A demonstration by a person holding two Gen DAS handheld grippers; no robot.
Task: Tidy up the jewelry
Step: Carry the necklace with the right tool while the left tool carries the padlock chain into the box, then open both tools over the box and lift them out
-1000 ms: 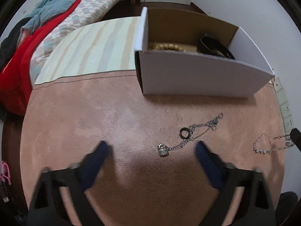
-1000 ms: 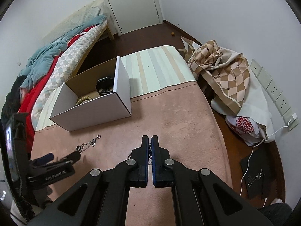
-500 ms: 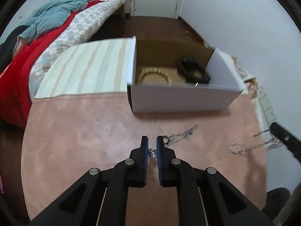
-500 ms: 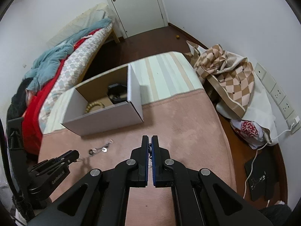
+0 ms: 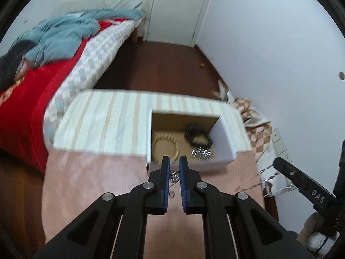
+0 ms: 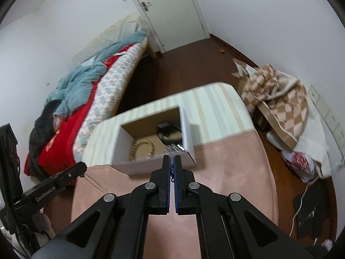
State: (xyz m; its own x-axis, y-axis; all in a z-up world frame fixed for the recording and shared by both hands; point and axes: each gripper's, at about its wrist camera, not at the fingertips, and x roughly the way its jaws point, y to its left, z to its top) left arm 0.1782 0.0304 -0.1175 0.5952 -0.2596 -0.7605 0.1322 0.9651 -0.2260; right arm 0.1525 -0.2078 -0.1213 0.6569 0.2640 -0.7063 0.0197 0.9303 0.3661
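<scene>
A white cardboard box (image 5: 224,133) stands open on the table and holds a gold bead bracelet (image 5: 165,145), a black watch (image 5: 197,137) and a small silver piece (image 5: 201,152). My left gripper (image 5: 174,161) is shut on a silver chain with a small charm (image 5: 175,177), held in the air just before the box's near wall. My right gripper (image 6: 172,160) is shut on another silver chain (image 6: 172,173), also lifted near the box (image 6: 187,133); that chain dangles from it in the left wrist view (image 5: 256,180).
The table has a pink plush cover (image 5: 94,185) and a striped cloth (image 5: 103,127) behind. A bed with red and blue bedding (image 5: 43,69) is at left. A checked blanket (image 6: 278,99) lies at right by the wall sockets.
My left gripper closed on the charm chain and lifted it off the pink cover toward the box. My right gripper rose with its chain and moved closer to the box.
</scene>
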